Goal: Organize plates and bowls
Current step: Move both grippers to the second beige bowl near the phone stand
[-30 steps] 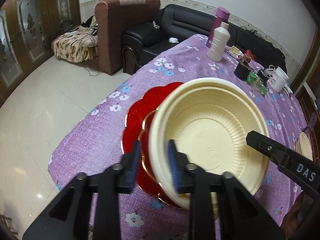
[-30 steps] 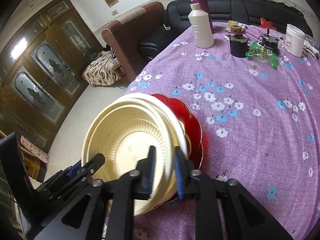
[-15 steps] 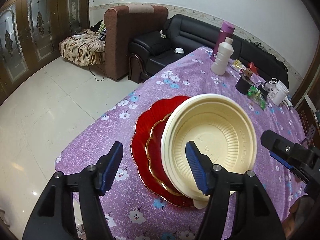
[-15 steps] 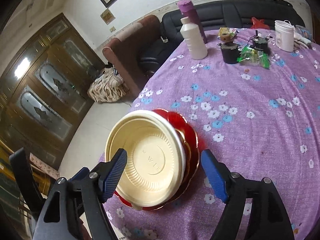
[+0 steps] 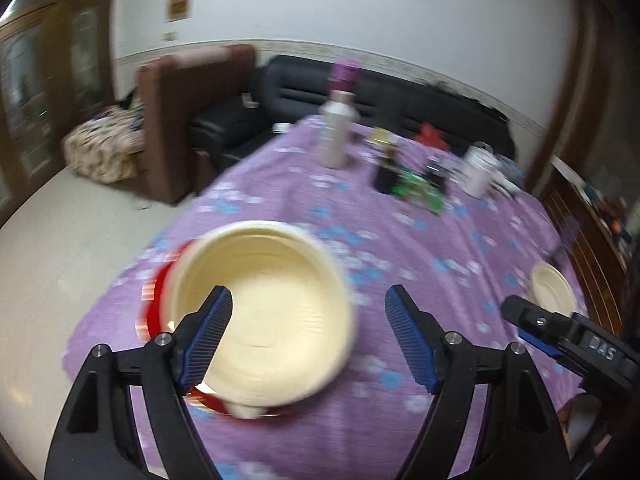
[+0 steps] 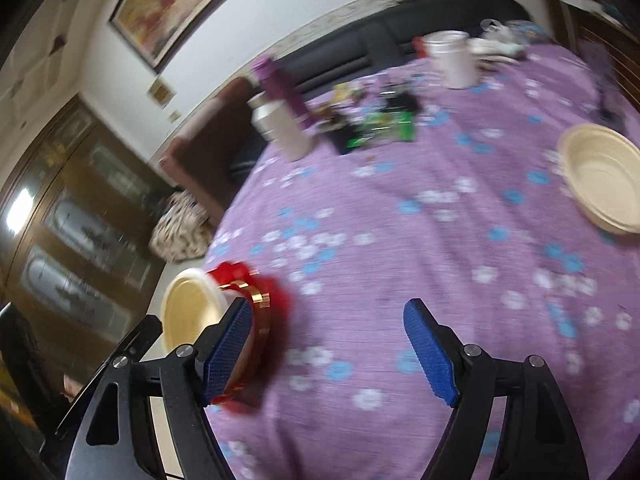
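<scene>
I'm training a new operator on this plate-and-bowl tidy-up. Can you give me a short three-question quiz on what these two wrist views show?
1. True or false: the left gripper is clamped on the cream bowl.
2. What does that cream bowl sit on? A) bare purple tablecloth B) the red plate C) the black sofa
3. Fill in: in the right wrist view, a second cream bowl lies apart on the far side of the table, to the ____ of the right gripper.

Key:
1. False; its jaws stand wide open and hold nothing.
2. B
3. right
</scene>
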